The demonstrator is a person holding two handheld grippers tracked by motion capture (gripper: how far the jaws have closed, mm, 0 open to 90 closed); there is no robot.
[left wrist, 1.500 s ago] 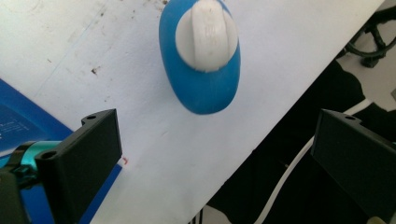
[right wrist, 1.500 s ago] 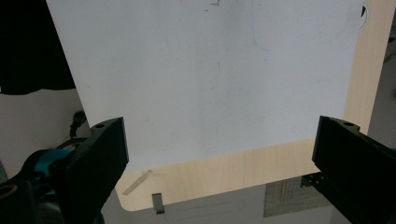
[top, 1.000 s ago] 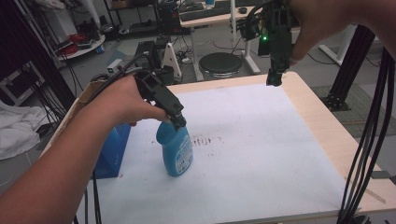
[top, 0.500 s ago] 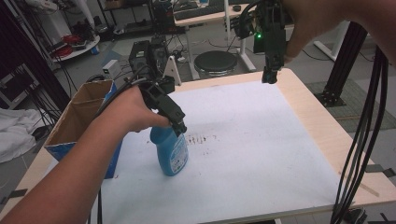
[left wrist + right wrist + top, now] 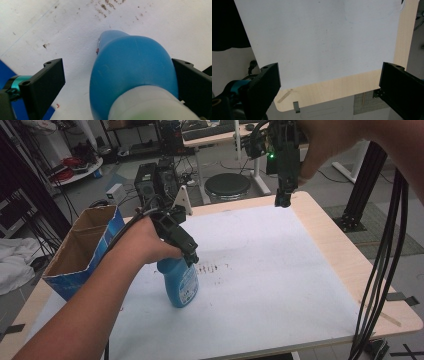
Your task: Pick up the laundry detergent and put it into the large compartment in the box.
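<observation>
Since the earlier frames, one blue spray bottle [image 5: 179,284] had shifted right, away from the one blue cardboard box [image 5: 85,251], upright on the white table sheet [image 5: 280,270]. Left gripper [image 5: 188,255] sat over its white top; the jaws stood apart, one touching the bottle, the other clear. The bottle's top was cut off in the left gripper view, its nozzle hidden. Right gripper [image 5: 282,199] hung above the far edge, jaws wide apart, empty.

Left gripper [image 5: 189,256]: black housing, black jaws with screw holes, teal fitting at the base. Right gripper [image 5: 282,200]: black body, green light lit, black cables trailing. Forearms bare, no sleeves.
</observation>
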